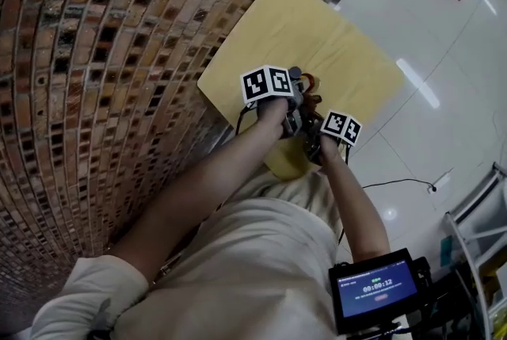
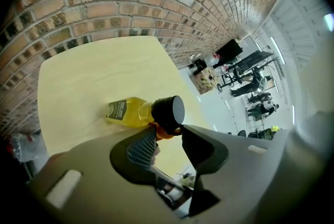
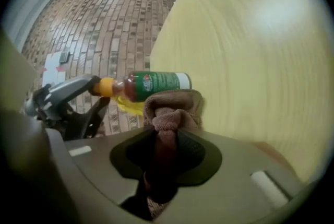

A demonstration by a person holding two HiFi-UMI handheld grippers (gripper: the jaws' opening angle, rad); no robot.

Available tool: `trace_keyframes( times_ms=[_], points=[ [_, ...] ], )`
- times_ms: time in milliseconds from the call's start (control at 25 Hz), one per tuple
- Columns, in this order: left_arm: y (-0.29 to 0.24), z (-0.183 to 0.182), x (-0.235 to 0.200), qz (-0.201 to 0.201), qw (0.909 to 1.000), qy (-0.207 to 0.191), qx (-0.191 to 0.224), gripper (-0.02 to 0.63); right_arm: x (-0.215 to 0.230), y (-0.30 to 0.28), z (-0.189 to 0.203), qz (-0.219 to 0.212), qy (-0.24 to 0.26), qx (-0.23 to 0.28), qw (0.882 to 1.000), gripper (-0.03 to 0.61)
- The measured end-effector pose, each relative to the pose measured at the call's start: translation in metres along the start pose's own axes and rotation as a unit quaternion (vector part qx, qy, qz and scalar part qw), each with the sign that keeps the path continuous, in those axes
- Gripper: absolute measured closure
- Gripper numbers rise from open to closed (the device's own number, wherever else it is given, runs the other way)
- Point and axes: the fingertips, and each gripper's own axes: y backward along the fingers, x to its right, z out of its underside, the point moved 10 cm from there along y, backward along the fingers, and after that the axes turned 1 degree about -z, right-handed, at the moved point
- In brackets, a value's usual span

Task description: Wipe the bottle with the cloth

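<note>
Green-lbl bottle (image 3: 156, 83), blk cap (image 2: 168, 112), bunched brown cloth (image 3: 172, 108)

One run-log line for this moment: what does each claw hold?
left claw: shut on bottle neck | right claw: shut on cloth | cloth at bottle body, contact unclear

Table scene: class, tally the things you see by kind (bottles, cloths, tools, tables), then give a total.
Bottle: 1
Cloth: 1
Tools: 2 (left tool, right tool)
Table: 1
Total: 5

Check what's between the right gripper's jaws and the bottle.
Only the brown cloth, pinched in those jaws, bunched against the bottle; right gripper view shows it.
</note>
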Motion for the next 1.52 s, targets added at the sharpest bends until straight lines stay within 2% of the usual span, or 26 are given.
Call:
trace_keyframes(
  times_ms=[160,280,320,360,400,440,480,560,600,680,760,800,840,880,920,1000,1080,1120,1200,1280,1400,1520],
  points=[
    [0.013,0.008,-0.002,0.016,0.9967,-0.078,0.015,0.416,0.005,0.043,0.010,-0.024,0.025,0.003,0.999,0.479],
    [0.028,0.018,-0.003,0.010,0.9868,-0.161,0.016,0.408,0.003,0.069,0.014,-0.028,0.046,0.008,0.999,0.478],
    [0.034,0.020,-0.002,0.005,0.9796,-0.200,0.015,0.408,0.002,0.076,0.015,-0.029,0.056,0.009,0.998,0.479],
    [0.041,0.021,0.002,-0.002,0.9681,-0.250,0.015,0.408,-0.001,0.083,0.016,-0.030,0.067,0.008,0.997,0.479],
    [0.050,0.021,0.008,-0.010,0.9502,-0.311,0.019,0.408,-0.004,0.089,0.016,-0.029,0.080,0.007,0.996,0.479],
    [0.058,0.018,0.017,-0.020,0.9240,-0.381,0.026,0.408,-0.007,0.094,0.017,-0.029,0.091,0.006,0.995,0.479],
    [0.065,0.013,0.026,-0.028,0.8898,-0.454,0.036,0.408,-0.010,0.098,0.018,-0.028,0.100,0.005,0.995,0.478],
    [0.071,0.001,0.045,-0.037,0.8085,-0.586,0.039,0.407,-0.013,0.105,0.020,-0.031,0.106,0.009,0.994,0.477],
    [0.069,-0.005,0.052,-0.038,0.7676,-0.639,0.024,0.407,-0.014,0.107,0.020,-0.032,0.105,0.013,0.994,0.477],
    [0.056,-0.013,0.063,-0.037,0.6900,-0.722,-0.030,0.405,-0.013,0.111,0.022,-0.033,0.099,0.024,0.994,0.477],
    [0.039,-0.016,0.067,-0.038,0.6206,-0.779,-0.080,0.390,-0.011,0.113,0.024,-0.036,0.086,0.037,0.995,0.477],
    [0.032,-0.016,0.067,-0.038,0.5926,-0.799,-0.097,0.385,-0.010,0.113,0.026,-0.040,0.077,0.043,0.995,0.477],
    [0.025,-0.016,0.067,-0.039,0.5713,-0.812,-0.111,0.381,-0.010,0.114,0.028,-0.044,0.068,0.049,0.995,0.477],
    [0.019,-0.016,0.067,-0.038,0.5561,-0.821,-0.124,0.365,-0.011,0.114,0.029,-0.049,0.062,0.055,0.995,0.477],
    [0.013,-0.015,0.067,-0.037,0.5453,-0.826,-0.137,0.364,-0.012,0.113,0.031,-0.052,0.059,0.059,0.995,0.477],
    [0.001,-0.013,0.063,-0.040,0.5298,-0.831,-0.164,0.360,-0.016,0.112,0.034,-0.058,0.057,0.062,0.995,0.477],
    [-0.009,-0.012,0.058,-0.046,0.5215,-0.833,-0.181,0.356,-0.019,0.110,0.038,-0.063,0.057,0.063,0.994,0.477],
    [-0.012,-0.012,0.058,-0.048,0.5234,-0.830,-0.186,0.357,-0.021,0.109,0.039,-0.065,0.057,0.063,0.994,0.477],
    [-0.013,-0.015,0.061,-0.048,0.5336,-0.822,-0.192,0.368,-0.023,0.108,0.041,-0.068,0.057,0.064,0.994,0.477],
    [-0.012,-0.015,0.061,-0.048,0.5372,-0.820,-0.192,0.376,-0.023,0.107,0.042,-0.068,0.056,0.066,0.994,0.477],
    [-0.010,-0.014,0.057,-0.046,0.5341,-0.821,-0.197,0.370,-0.022,0.105,0.043,-0.068,0.055,0.066,0.994,0.477],
    [-0.011,-0.011,0.055,-0.045,0.5264,-0.824,-0.205,0.342,-0.021,0.105,0.043,-0.071,0.053,0.064,0.994,0.477]
  ],
)
